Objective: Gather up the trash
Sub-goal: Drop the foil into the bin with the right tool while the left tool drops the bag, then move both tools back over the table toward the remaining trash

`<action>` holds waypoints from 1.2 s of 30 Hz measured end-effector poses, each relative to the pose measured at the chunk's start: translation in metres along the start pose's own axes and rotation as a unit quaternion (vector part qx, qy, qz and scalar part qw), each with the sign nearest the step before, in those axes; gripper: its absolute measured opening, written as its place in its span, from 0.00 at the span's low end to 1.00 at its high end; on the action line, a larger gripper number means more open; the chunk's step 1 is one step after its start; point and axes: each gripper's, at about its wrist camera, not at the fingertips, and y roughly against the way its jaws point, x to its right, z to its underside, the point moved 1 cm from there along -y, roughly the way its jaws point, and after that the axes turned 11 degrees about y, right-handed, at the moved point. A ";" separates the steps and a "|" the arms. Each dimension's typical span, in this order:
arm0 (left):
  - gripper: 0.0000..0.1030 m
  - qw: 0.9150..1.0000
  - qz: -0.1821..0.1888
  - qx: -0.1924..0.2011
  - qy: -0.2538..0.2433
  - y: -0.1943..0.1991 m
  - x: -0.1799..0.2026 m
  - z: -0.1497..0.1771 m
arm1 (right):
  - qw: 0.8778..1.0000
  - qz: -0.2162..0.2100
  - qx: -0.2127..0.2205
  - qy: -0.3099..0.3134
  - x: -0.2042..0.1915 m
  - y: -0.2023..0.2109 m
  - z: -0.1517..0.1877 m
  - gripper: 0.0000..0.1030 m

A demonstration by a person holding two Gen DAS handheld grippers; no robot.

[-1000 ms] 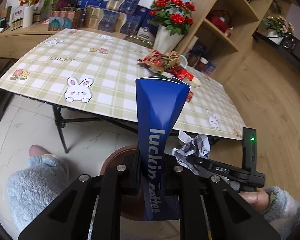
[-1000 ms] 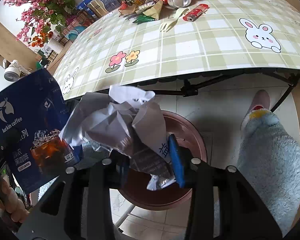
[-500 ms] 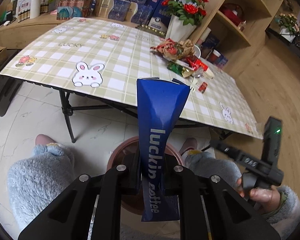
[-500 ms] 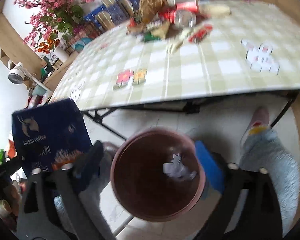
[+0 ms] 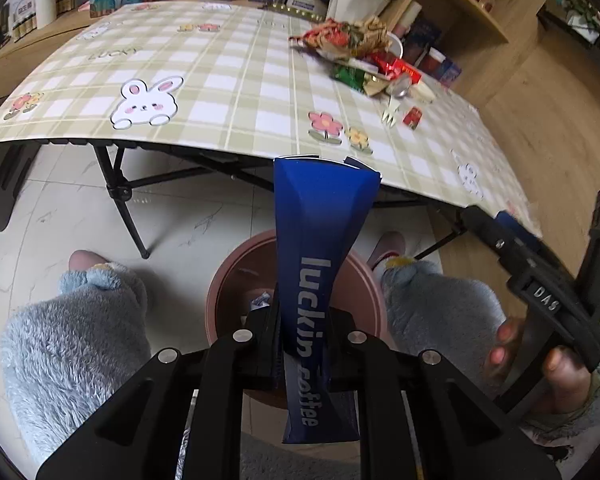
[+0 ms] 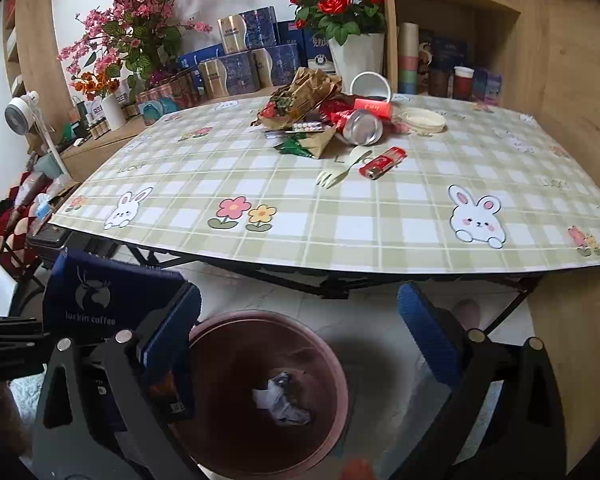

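Observation:
My left gripper (image 5: 302,324) is shut on a blue luckin coffee paper bag (image 5: 320,248) and holds it upright above a brown round bin (image 5: 364,280) on the floor. In the right wrist view the bag (image 6: 100,300) is at the left. My right gripper (image 6: 300,312) is open and empty above the bin (image 6: 332,368), where a crumpled white paper ball (image 6: 282,402) lies at the bottom. A heap of trash (image 6: 324,116) lies on the checked table (image 6: 380,216): brown paper, wrappers, a can, a white fork (image 6: 340,172), a red lighter (image 6: 382,162).
The table edge (image 5: 220,148) overhangs the bin, with black folding legs (image 5: 120,192) beneath. My fluffy slippers (image 5: 88,320) stand on either side of the bin. Flower vases (image 6: 356,56) and boxes line the back of the table; wooden shelves (image 6: 460,40) stand at the right.
My right gripper opened and dropped the crumpled paper into the bin, then lifted its view toward the table. The left gripper kept the blue bag and moved over the bin.

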 end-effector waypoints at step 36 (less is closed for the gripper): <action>0.69 0.998 -0.029 0.023 0.045 -0.045 -0.017 -0.016 | 0.998 0.040 0.019 -0.050 0.030 0.001 0.008 0.94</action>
